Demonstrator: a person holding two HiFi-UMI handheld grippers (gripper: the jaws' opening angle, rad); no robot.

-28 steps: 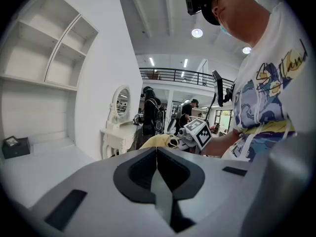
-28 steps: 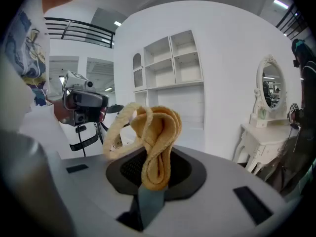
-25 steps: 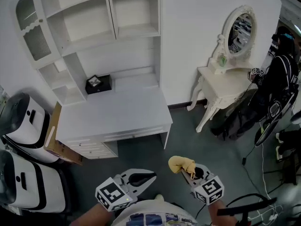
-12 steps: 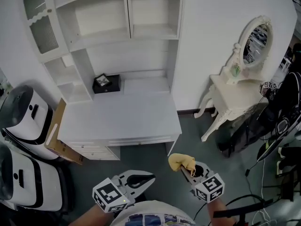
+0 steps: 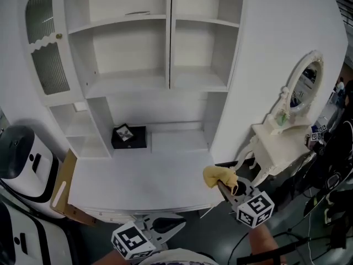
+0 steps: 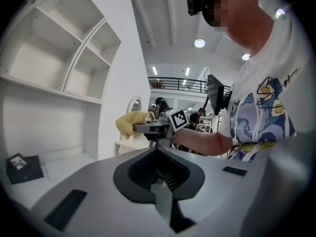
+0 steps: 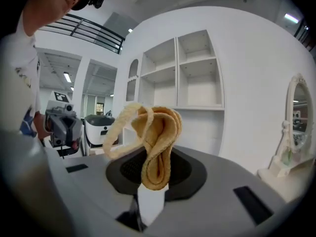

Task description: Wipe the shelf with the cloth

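Right gripper view shows your right gripper (image 7: 150,179) pinching the yellow cloth (image 7: 157,132) by one folded end, with the rest bunched loose above the jaws. Press hard along the shelf (image 5: 165,84) and it will likely drag out. Left gripper view shows your left gripper (image 6: 158,152) pressed together, empty. Only the head view shows the cloth near the desk (image 5: 138,186) front corner, well short of the shelf.

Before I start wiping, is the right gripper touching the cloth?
Touching. The right gripper view shows the cloth pinched between the shut jaws of the right gripper.
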